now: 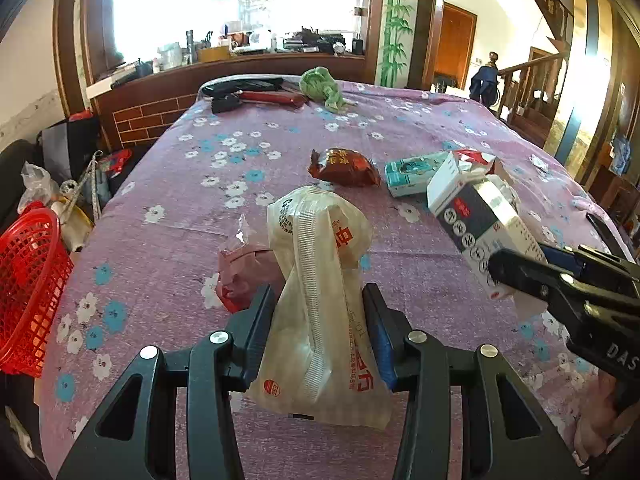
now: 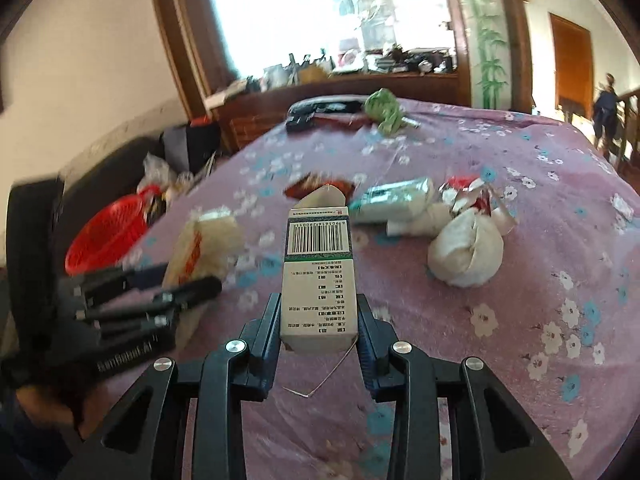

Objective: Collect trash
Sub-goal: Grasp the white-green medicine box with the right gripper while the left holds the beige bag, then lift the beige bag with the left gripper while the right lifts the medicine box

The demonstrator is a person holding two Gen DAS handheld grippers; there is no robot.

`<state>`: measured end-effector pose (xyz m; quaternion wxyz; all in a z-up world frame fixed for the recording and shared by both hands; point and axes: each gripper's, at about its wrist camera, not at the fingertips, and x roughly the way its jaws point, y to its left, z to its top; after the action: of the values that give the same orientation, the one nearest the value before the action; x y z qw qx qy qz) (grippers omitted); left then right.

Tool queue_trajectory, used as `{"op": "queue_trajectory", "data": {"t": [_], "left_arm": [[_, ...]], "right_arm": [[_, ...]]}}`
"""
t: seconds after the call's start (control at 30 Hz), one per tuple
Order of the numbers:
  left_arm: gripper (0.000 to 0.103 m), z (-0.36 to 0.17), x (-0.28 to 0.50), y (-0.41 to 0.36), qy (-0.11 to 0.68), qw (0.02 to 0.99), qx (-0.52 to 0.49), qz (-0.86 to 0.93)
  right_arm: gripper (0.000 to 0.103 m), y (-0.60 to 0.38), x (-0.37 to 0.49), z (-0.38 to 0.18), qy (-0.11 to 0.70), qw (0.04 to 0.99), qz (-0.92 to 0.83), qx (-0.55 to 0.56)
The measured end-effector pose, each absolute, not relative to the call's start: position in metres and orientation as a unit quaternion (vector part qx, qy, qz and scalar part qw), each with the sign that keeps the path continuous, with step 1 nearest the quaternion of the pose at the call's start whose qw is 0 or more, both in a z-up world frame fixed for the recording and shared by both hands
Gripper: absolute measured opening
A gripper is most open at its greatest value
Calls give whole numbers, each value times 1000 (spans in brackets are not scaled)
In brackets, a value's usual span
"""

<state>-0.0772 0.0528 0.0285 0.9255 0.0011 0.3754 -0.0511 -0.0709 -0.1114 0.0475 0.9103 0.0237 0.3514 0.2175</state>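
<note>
Left wrist view shows the left tongs [image 1: 318, 320] clamped on a cream plastic bag [image 1: 320, 292], held upright above the floral surface [image 1: 160, 184]. The right tongs [image 2: 320, 332] grip a white carton [image 2: 318, 276] by its lower end, long axis pointing away from the jaws. The red basket [image 1: 28, 292] sits off the surface's left edge, so the left hand looks nearer to it.

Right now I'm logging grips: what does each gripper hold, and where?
Left gripper pinches the white plastic bag around its middle; right gripper clamps the small carton by its lower end.
</note>
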Motion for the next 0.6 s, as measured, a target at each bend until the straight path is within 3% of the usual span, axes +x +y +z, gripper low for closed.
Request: {"op": "queue_trajectory", "data": {"t": [0.6], "left_arm": [[45, 32, -86, 45, 338, 940, 34, -6]], "right_arm": [[37, -103, -77, 48, 330, 919, 216, 5]]}}
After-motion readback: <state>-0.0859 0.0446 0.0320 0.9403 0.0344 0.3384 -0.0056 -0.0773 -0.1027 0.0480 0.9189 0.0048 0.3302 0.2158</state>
